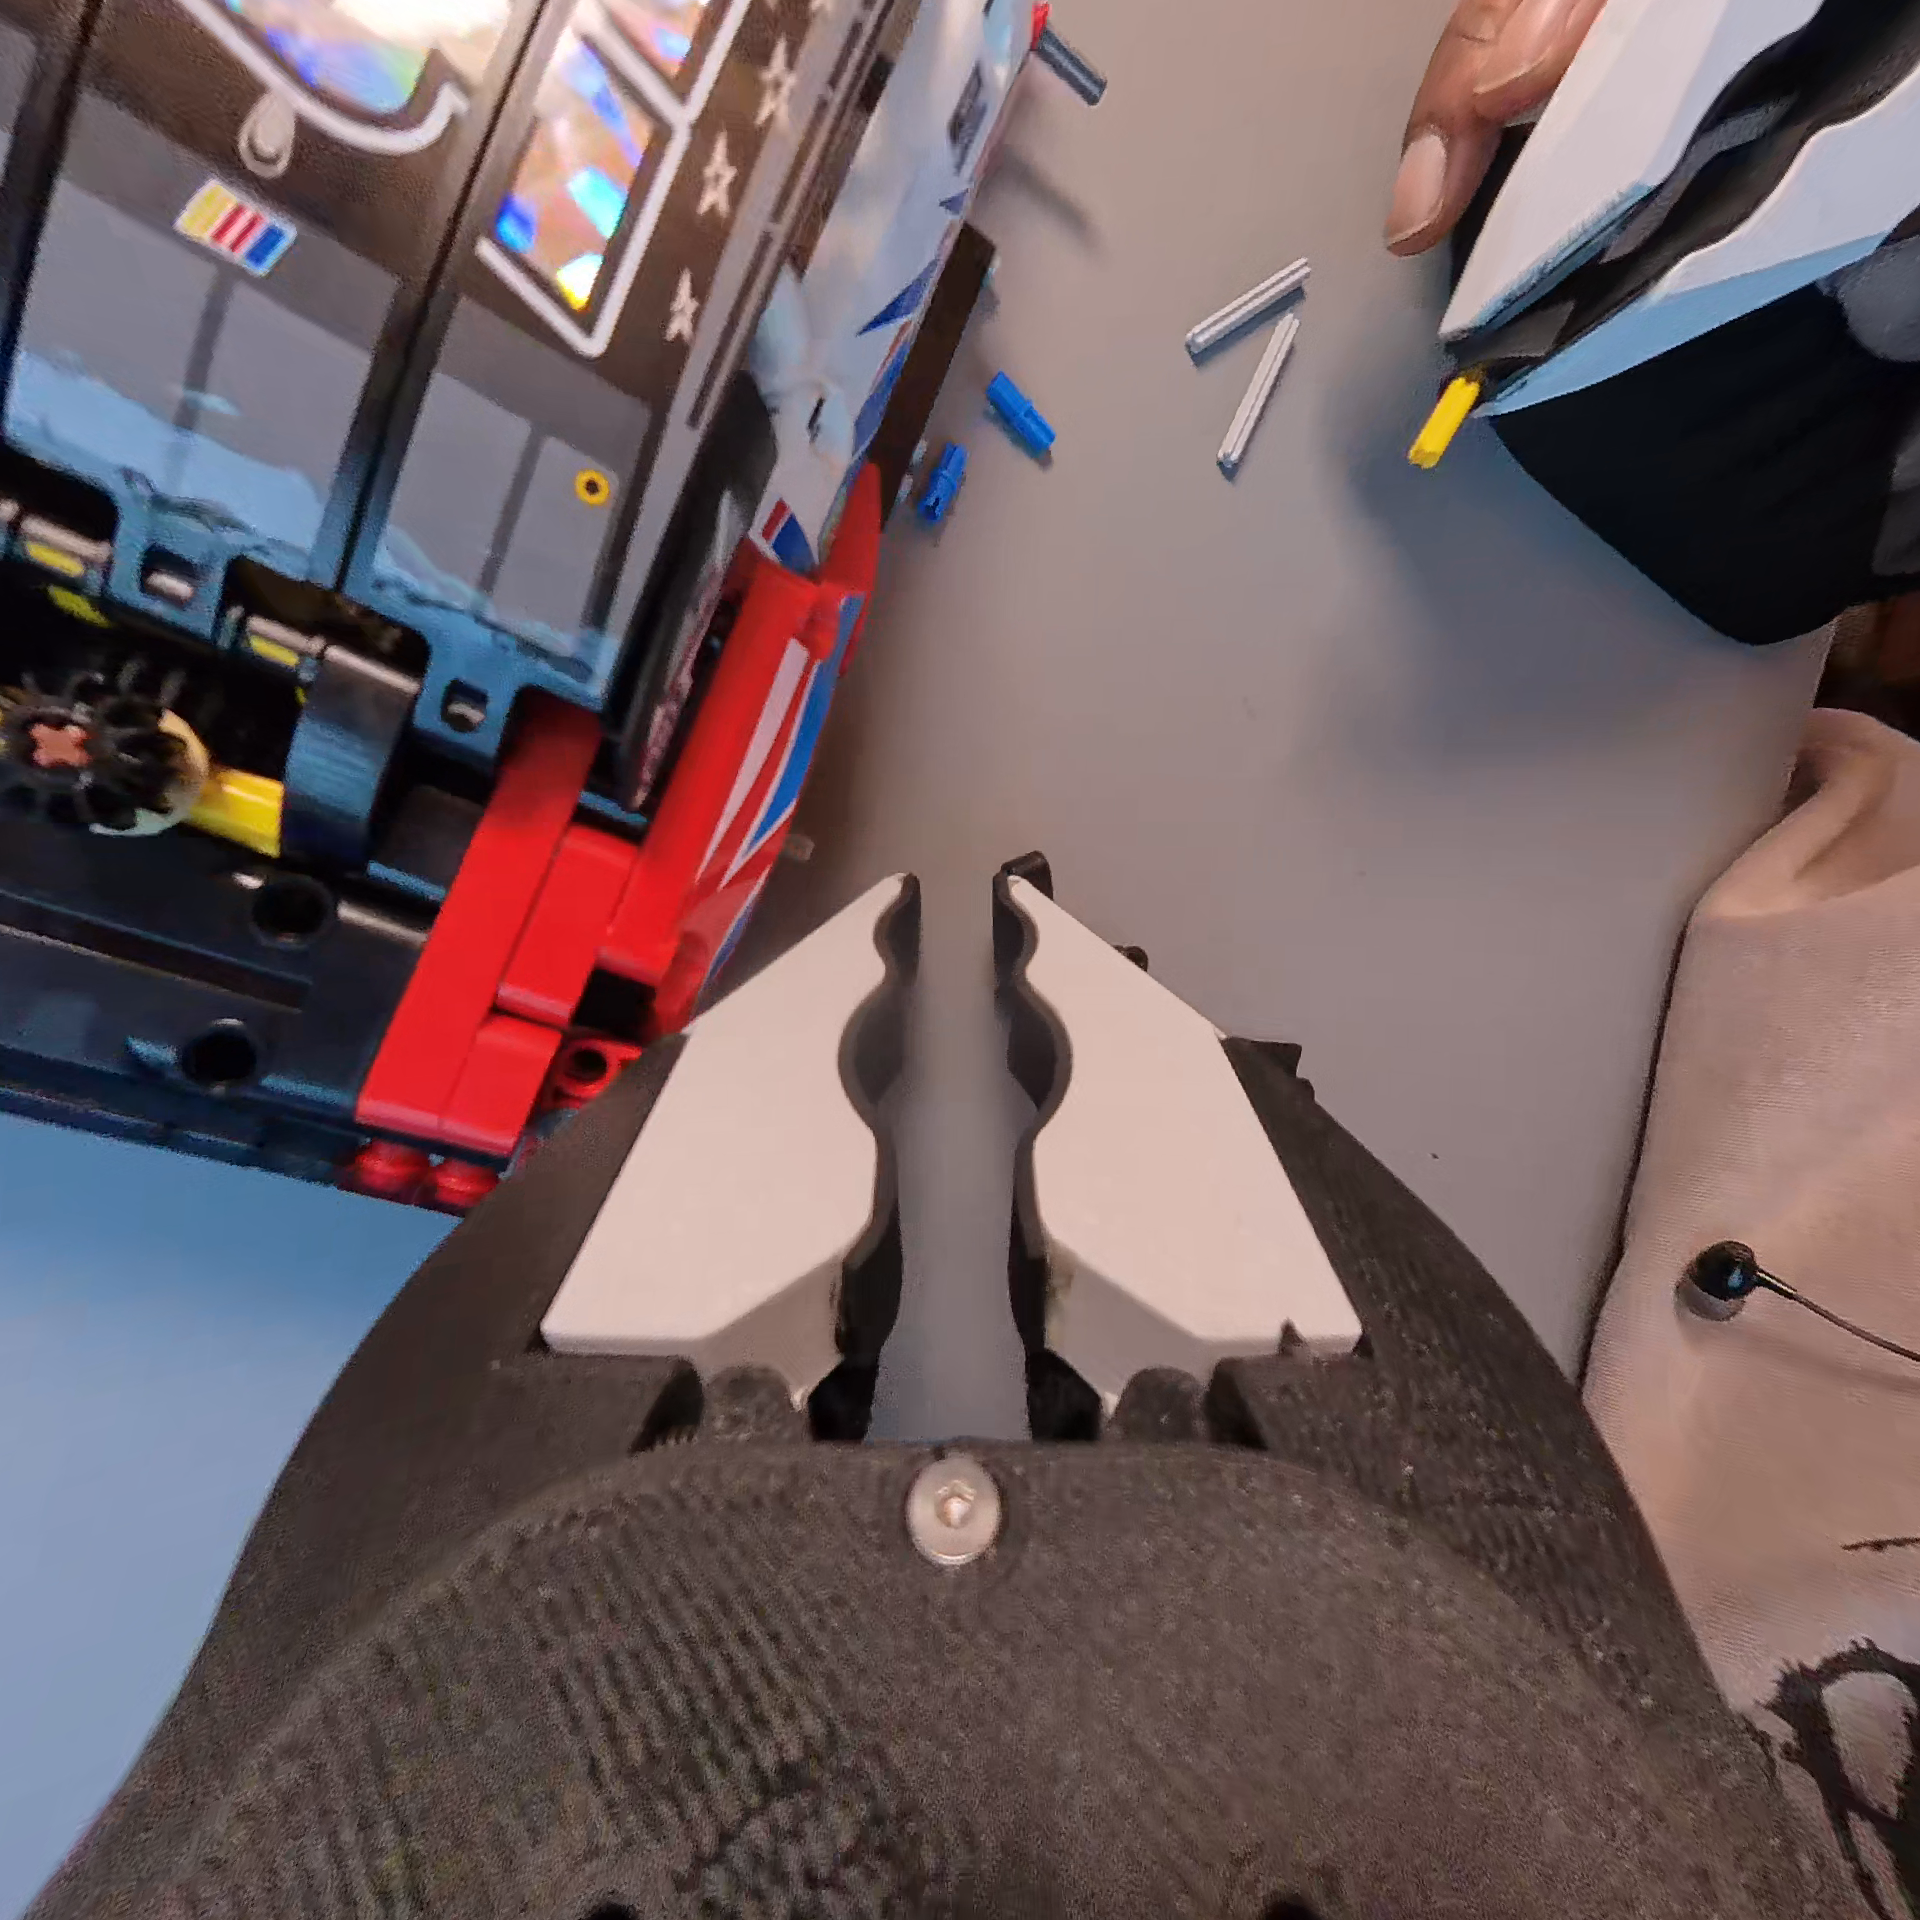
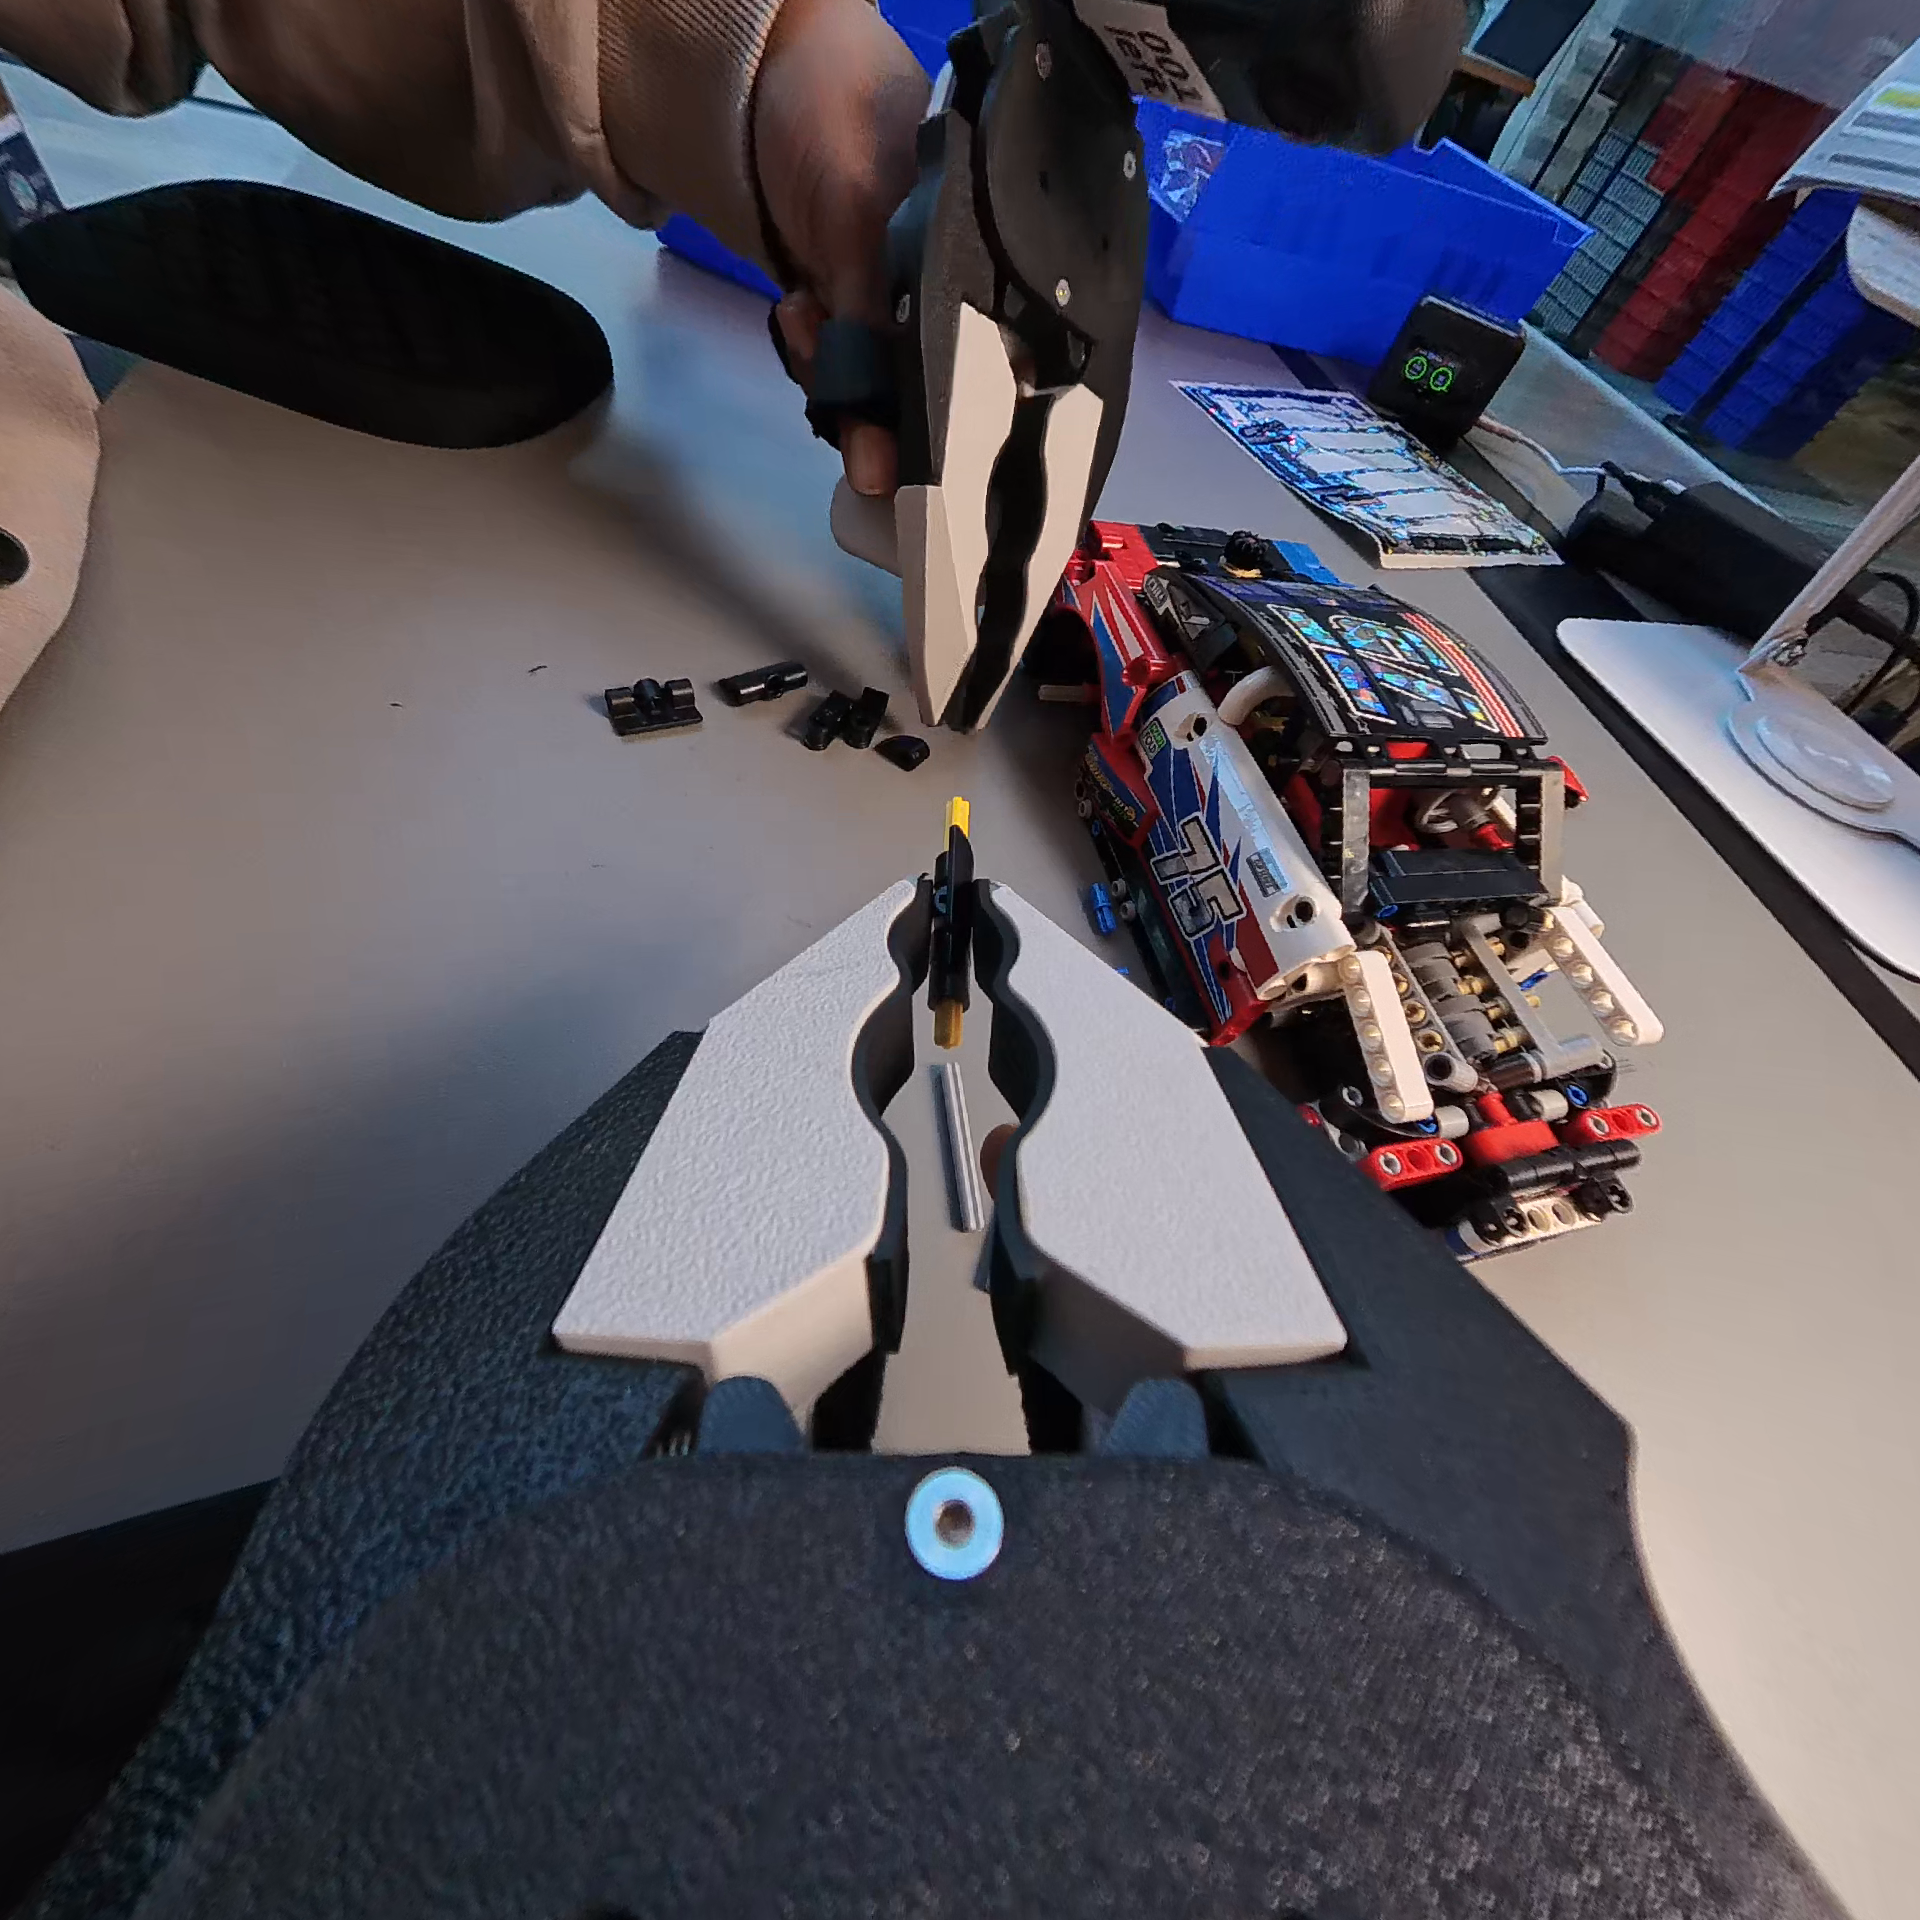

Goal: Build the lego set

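Spreading across the frame, the grey worktop (image 2: 312, 935) lies bare at centre left. A blue bin (image 2: 1351, 249), upper right, contents unclear. Lego car (image 2: 1299, 831) at right. The right gripper (image 2: 953, 904) clenches a yellow-and-black pin (image 2: 953, 925); the left gripper (image 1: 956, 894) is released, nothing between its fingers.

both wrist views share car (image 1: 436, 665) closely.

One partly built model car (image 2: 1340, 831) stands on the counter (image 2: 416, 883). Loose pieces: four black connectors (image 2: 652, 707), two blue pins (image 1: 1020, 410), two grey axles (image 1: 1247, 304). One yellow axle (image 2: 954, 821).
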### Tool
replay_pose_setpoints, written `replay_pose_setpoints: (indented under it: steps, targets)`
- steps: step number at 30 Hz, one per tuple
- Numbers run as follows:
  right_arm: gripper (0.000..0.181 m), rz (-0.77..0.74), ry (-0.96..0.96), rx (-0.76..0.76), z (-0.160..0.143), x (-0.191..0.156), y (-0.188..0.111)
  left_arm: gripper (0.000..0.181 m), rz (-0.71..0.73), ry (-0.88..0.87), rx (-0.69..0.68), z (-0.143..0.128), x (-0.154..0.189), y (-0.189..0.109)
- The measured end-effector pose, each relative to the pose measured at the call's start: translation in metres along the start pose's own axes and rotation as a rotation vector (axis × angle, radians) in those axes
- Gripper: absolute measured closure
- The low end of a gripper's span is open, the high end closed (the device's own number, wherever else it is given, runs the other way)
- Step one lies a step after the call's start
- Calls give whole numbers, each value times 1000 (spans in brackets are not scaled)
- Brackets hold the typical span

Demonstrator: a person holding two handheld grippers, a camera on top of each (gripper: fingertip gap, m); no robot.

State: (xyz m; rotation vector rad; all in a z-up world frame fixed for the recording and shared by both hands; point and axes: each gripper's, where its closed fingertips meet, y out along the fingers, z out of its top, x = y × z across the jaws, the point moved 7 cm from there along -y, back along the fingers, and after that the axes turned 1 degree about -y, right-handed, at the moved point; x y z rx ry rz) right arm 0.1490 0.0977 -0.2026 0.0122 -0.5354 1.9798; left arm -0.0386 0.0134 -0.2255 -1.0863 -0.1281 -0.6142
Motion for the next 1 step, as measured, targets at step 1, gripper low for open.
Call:
replay_pose_setpoints:
  steps: [1]
  targets:
    - [176, 0, 0, 0, 0, 0, 0, 173, 12, 34, 20, 1, 4, -1]
